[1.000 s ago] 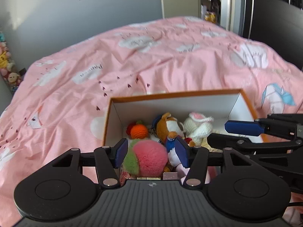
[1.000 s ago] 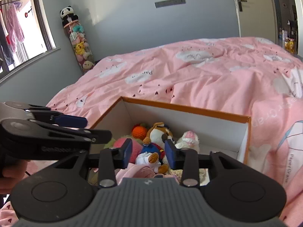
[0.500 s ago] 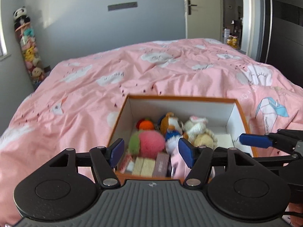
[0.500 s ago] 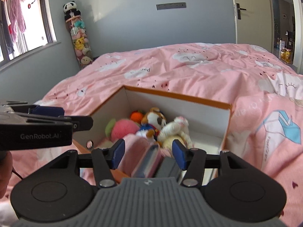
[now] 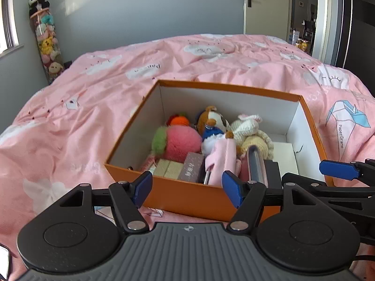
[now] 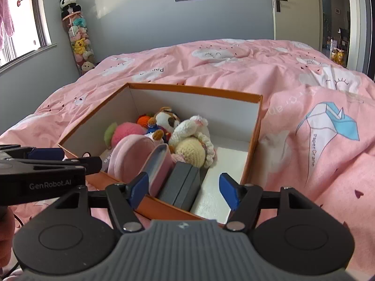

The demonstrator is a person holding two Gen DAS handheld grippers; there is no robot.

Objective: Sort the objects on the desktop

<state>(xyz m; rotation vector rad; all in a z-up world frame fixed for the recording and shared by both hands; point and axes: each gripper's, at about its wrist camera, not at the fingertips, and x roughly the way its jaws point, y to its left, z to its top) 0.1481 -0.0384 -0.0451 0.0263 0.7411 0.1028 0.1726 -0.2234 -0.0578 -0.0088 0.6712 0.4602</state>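
An orange box [image 5: 192,199] with white inner walls sits on the pink bed; it also shows in the right wrist view [image 6: 164,207]. Inside lie a pink plush ball [image 5: 180,142], an orange crochet toy [image 5: 179,120], a brown-and-white plush dog [image 6: 167,119], a white crochet bunny [image 6: 189,128], a cream crochet toy [image 6: 191,151], a pink case [image 6: 133,157], a grey box [image 6: 181,185] and small tan boxes [image 5: 170,168]. My left gripper [image 5: 187,188] is open and empty, just before the box's near wall. My right gripper [image 6: 182,188] is open and empty over the box's near right corner.
The pink duvet [image 5: 211,58] covers the whole bed around the box. A tall tube of plush toys [image 6: 78,39] stands by the far wall near the window. A door [image 5: 264,4] is at the back right.
Both grippers have pulled back and up from inside the box, so the whole box now shows. The right gripper has opened wider. Nothing is held.
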